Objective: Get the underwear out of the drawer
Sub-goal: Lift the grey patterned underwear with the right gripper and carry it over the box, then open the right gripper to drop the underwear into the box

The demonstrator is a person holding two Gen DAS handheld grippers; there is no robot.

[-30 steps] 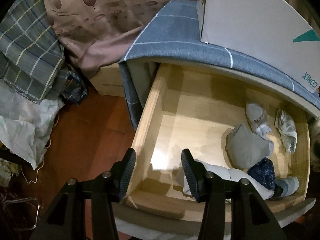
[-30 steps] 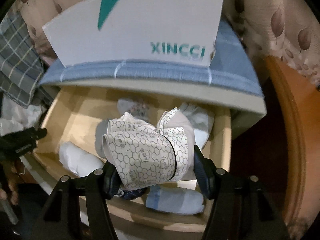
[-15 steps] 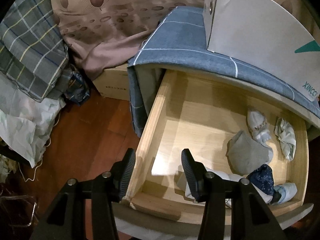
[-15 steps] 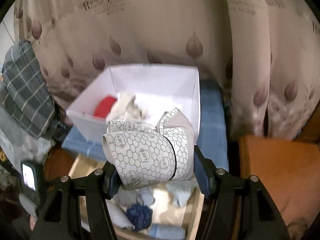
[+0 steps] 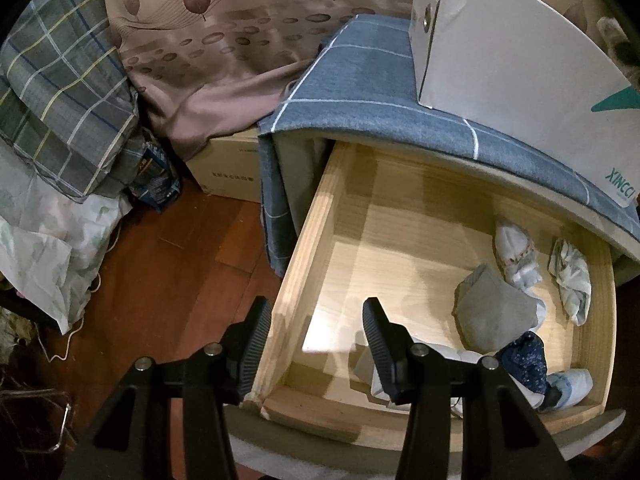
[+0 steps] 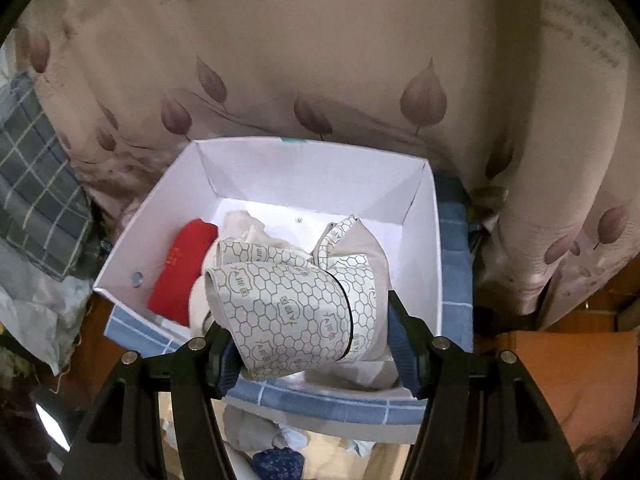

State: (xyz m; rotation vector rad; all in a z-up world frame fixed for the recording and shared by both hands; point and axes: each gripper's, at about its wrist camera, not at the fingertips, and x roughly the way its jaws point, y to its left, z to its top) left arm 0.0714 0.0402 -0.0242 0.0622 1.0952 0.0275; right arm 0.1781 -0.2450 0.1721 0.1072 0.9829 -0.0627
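Since the earlier frames, the right gripper point(image 6: 316, 344) has lifted the patterned underwear point(image 6: 296, 304) from the drawer up to the white box point(image 6: 424, 248), while the left gripper point(image 5: 316, 344) has drawn back slightly from the drawer point(image 5: 304, 248). From left to right in the left wrist view: plaid bedding point(image 5: 60, 92) and a pale sheet lie heaped over the wooden floor point(image 5: 160, 280), a cardboard carton point(image 5: 228, 168) sits under a leaf-print curtain point(image 5: 224, 60), and then comes the open drawer below a blue checked cloth point(image 5: 360, 88). The left jaws are spread and hold nothing, straddling the drawer's front left corner. At the drawer's right end lie a grey piece point(image 5: 496, 316), pale socks point(image 5: 516, 252), a crumpled light piece point(image 5: 572, 280) and a dark blue piece point(image 5: 524, 360). In the right wrist view, a red garment point(image 6: 180, 272) lies in the left part of the box. The right jaws pinch the underwear, a white piece with a hexagon print, which hangs just above the box's near right part.
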